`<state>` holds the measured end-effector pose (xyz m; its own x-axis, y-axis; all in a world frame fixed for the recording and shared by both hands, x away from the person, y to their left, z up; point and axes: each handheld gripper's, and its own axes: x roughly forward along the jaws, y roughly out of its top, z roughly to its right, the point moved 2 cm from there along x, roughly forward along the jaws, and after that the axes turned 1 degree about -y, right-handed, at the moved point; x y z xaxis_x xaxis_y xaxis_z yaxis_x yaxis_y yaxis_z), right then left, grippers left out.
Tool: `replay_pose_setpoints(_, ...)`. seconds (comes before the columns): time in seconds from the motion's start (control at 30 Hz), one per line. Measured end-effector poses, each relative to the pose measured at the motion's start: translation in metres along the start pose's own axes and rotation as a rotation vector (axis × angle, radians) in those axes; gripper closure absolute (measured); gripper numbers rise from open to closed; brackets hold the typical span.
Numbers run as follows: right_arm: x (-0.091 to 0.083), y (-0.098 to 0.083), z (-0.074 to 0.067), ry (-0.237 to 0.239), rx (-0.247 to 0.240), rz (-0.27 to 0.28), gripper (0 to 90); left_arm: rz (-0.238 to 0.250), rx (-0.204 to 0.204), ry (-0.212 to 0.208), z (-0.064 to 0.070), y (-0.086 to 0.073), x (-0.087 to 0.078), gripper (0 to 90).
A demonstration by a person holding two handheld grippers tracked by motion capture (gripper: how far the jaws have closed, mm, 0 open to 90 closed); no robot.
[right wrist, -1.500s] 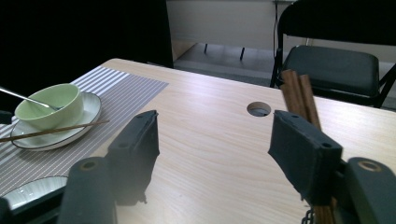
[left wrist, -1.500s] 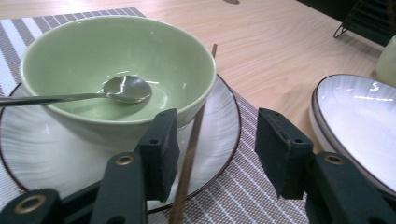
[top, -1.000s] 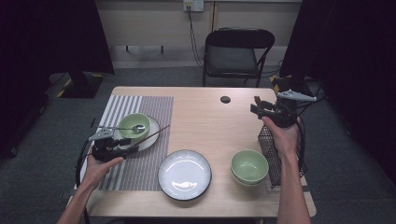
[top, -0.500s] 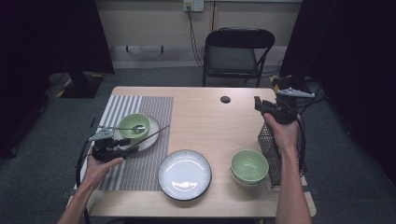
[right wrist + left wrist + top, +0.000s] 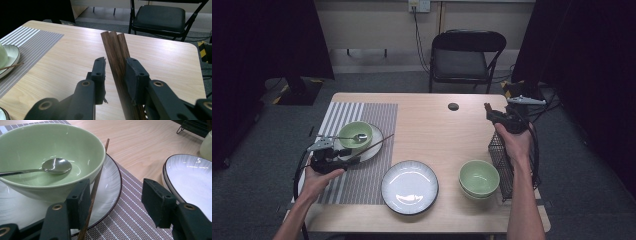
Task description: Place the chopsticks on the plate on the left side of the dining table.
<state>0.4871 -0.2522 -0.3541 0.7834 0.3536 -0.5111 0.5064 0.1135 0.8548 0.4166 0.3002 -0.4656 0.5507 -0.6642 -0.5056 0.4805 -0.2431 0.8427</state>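
We're seeing the right gripper point(image 5: 113, 71) with a bundle of dark wooden chopsticks point(image 5: 115, 47) standing between its jaws, tips poking up past them. Jaws have just been closing; the right pad is touching the sticks, the left one looks a hair off (hard to call a firm clamp). It's hovering over the table's point(image 5: 427, 125) far right, above the wire basket point(image 5: 499, 155). Left gripper point(image 5: 115, 202) is sitting wide, one chopstick point(image 5: 96, 185) just inside its left pad, leaning on the white plate point(image 5: 110, 185) beside the green bowl point(image 5: 82, 142).

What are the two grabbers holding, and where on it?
The right gripper, whose jaws have just been closing, pinches a bundle of dark wooden chopsticks below their top ends. The left gripper stands open around one chopstick, gripping nothing.
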Motion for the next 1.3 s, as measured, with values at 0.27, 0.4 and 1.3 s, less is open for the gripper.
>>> replay_pose_setpoints(0.27,0.001,-0.003,0.000,0.001,-0.004,-0.007,73.8,0.026,-0.012,-0.011,-0.001,0.001,-0.002,40.3)
replay_pose_setpoints(0.4,0.001,-0.005,0.002,-0.001,0.002,-0.010,75.9,0.025,-0.010,-0.008,-0.002,0.000,-0.003,40.2)
replay_pose_setpoints(1.3,-0.030,-0.006,-0.004,0.022,-0.042,0.071,79.1,0.021,-0.002,-0.013,0.000,0.001,-0.002,39.9)
